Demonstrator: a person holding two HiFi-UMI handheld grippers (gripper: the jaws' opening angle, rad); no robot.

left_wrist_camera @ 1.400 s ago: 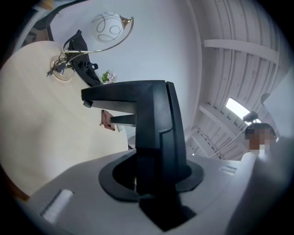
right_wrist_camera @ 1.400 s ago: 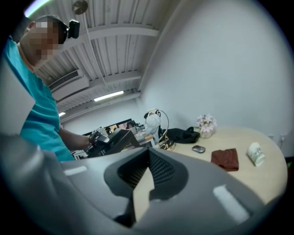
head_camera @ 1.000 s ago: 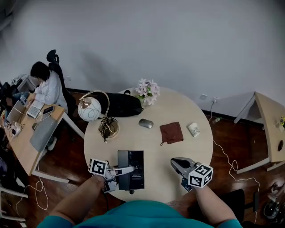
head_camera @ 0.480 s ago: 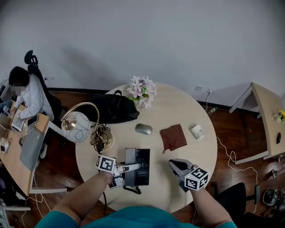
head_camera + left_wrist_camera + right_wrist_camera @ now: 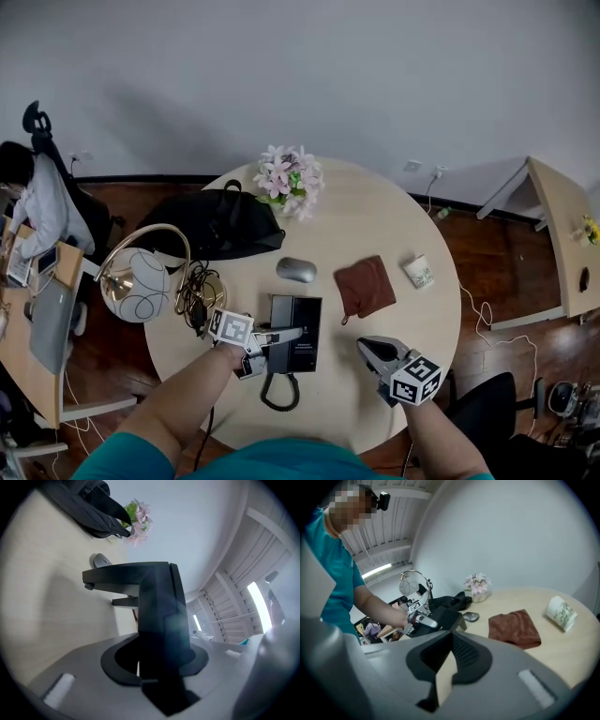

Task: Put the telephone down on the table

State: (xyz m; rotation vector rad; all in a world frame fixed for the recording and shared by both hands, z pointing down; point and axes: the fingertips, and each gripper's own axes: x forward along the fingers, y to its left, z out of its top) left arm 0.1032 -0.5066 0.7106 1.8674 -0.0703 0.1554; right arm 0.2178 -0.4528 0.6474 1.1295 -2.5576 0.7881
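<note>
Left tool (image 5: pixel 289 336) clamps the black telephone (image 5: pixel 306 319) by its edge, holding it low over the desk's (image 5: pixel 394 216) near middle for setting down (right tool (image 5: pixel 367 348), jaws together and empty, hovers to its right).

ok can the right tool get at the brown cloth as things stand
Probably yes: the right tool holds nothing and only bare table lies between it and the brown cloth. Its jaws are together, so they must open first.
</note>
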